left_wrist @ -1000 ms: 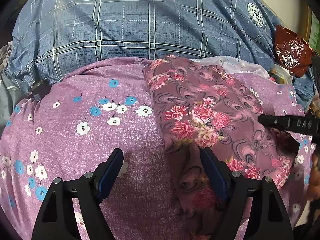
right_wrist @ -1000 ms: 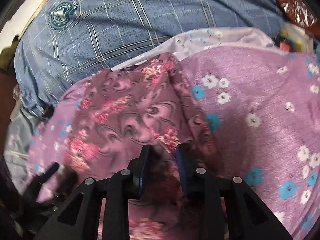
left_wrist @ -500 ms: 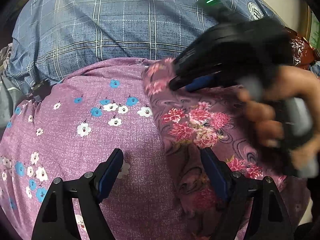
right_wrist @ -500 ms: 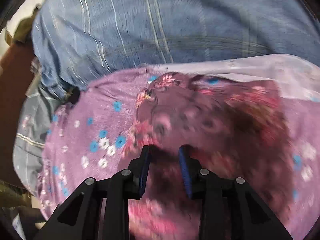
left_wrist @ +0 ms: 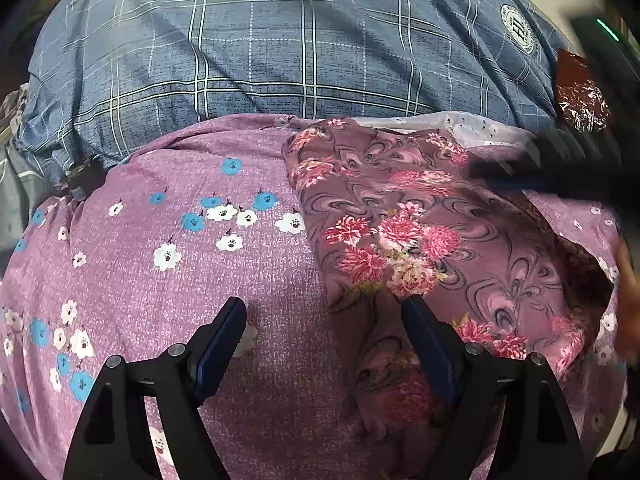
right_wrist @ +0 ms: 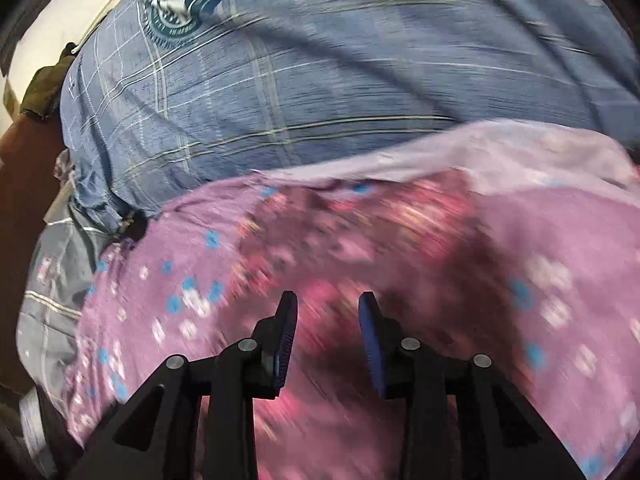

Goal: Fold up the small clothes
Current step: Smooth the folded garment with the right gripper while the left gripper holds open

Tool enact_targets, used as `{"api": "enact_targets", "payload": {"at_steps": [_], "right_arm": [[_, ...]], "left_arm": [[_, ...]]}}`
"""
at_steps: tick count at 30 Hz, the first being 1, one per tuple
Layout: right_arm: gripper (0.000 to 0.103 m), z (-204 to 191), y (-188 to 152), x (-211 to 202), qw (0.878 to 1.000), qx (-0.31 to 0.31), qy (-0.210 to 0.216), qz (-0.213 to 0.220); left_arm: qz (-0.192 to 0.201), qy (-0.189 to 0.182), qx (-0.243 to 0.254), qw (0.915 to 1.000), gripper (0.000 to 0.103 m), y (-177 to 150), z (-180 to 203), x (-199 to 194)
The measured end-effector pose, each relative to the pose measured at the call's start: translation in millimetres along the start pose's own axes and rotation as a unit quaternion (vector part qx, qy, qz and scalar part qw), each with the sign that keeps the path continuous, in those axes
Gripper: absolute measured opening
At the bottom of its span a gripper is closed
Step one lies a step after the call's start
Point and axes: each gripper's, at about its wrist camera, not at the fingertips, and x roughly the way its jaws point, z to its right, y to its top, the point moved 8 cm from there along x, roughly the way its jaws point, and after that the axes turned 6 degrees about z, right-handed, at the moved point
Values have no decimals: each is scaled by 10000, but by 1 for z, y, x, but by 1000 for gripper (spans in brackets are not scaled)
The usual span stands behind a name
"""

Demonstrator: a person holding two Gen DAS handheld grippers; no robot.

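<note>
A mauve garment (left_wrist: 420, 208) with swirls and pink flowers lies folded on the purple flowered sheet (left_wrist: 160, 240). My left gripper (left_wrist: 324, 308) hovers wide open over the garment's lower left edge; one finger is above the sheet, the other above the garment, and nothing is gripped. My right gripper (left_wrist: 532, 168) shows as a blurred black shape over the garment's upper right corner. In the right wrist view, that right gripper (right_wrist: 328, 304) has its jaws opening, with nothing between them. The garment (right_wrist: 360, 232) lies blurred below it.
A blue plaid cover (left_wrist: 280, 60) bulges behind the sheet. A white dotted cloth (left_wrist: 460, 126) peeks out behind the garment, and a red-brown foil packet (left_wrist: 580, 92) lies at the far right. Grey cloth (right_wrist: 52, 280) sits at the left. A hand (left_wrist: 628, 280) shows at the right edge.
The right gripper swept over the garment toward the upper left, then drew back to the right; its jaws have widened and let go of the cloth. The left gripper has not moved.
</note>
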Motion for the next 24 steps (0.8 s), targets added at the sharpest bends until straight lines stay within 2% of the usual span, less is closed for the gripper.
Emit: {"api": "enact_targets", "payload": {"at_steps": [2, 4, 5, 9, 11, 14, 18, 21, 24], "right_arm": [[37, 19, -24, -9, 9996, 114, -240, -15], [37, 28, -49, -20, 9993, 200, -199, 248], [37, 29, -55, -25, 9989, 166, -266, 360], [38, 21, -77, -43, 9967, -253, -691, 332], [38, 22, -84, -53, 9965, -261, -720, 327], [38, 21, -79, -65, 9955, -114, -688, 648], [38, 12, -64, -78, 9875, -463, -1012, 1112], [38, 10, -60, -79, 9828, -612, -1275, 1191], [38, 7, -56, -79, 9794, -726, -1427, 1232]], "left_arm": [[-13, 40, 7, 10000, 85, -2, 2, 1], [-30, 88, 21, 10000, 85, -4, 4, 2], [-15, 118, 6, 9999, 85, -5, 4, 2], [15, 157, 19, 9999, 85, -4, 6, -3], [51, 132, -31, 9999, 85, -2, 6, -8], [256, 130, -104, 9995, 85, 1, 5, -21], [656, 140, -71, 9977, 85, 8, 5, -39], [855, 193, -45, 9961, 85, 8, 4, -47], [887, 206, -142, 9957, 85, 7, 0, -50]]}}
